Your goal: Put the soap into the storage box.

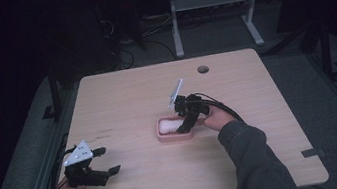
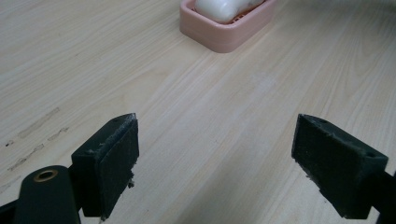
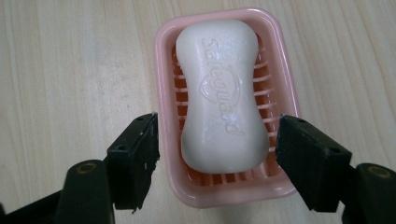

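The right gripper (image 3: 217, 154) has its two black, rough-padded fingers (image 3: 135, 158) spread wide, one on each side of the near end of a single soap dish (image 3: 163, 93), clear of its walls and gripping nothing. The dish is pink plastic, a rounded rectangle with a slatted floor. In it lies one white soap bar (image 3: 222, 93), smooth, waisted, with a raised logo, lengthwise between the fingers but untouched by them. The left gripper (image 1: 105, 160) also holds its two fingers (image 2: 109, 163) wide apart and empty over bare wood near the left front corner of the tabletop (image 1: 122, 101). The dish sits near the middle of the pale wood-grain tabletop.
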